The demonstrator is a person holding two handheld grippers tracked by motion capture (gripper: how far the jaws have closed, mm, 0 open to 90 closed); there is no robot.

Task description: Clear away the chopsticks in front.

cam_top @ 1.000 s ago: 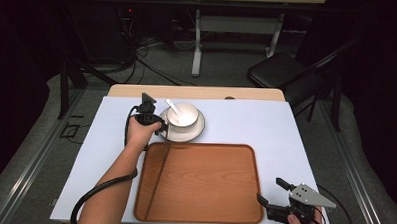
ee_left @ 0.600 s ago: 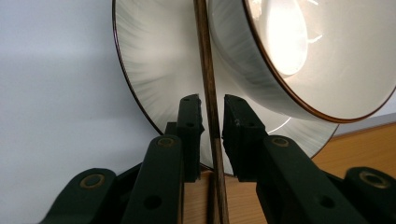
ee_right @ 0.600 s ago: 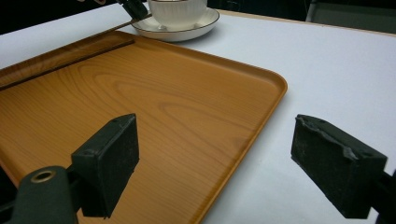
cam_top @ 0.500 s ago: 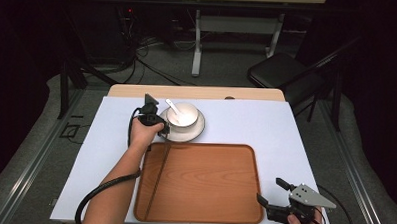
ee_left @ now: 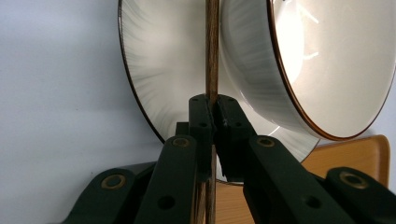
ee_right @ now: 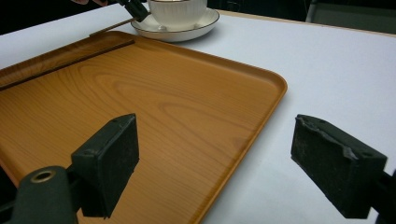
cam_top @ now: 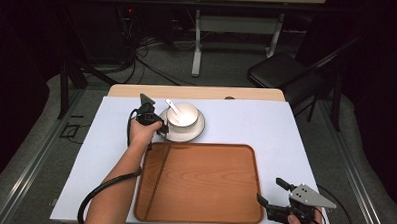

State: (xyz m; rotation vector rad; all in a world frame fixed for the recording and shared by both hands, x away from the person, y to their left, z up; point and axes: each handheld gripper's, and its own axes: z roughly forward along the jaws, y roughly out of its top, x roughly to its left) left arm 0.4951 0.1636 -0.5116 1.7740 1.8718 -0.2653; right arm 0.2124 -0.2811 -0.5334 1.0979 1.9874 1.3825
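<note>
Jaws of the left gripper (ee_left: pixel 213 119), just closing, pinch a thin brown wooden chopstick (ee_left: pixel 211 51) beside the white gold-rimmed saucer (ee_left: pixel 154 70), right gripper (ee_right: pixel 215 170) wide open and empty; next likely lifting it clear onto the wooden tray (cam_top: pixel 204 182)

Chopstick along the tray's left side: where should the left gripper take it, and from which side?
Grip the chopstick at its far end by the saucer, where it pokes past the tray rim. Come from the near left, jaws across the thin shaft. The left gripper has just been closing its jaws there and is now shut on it.
</note>
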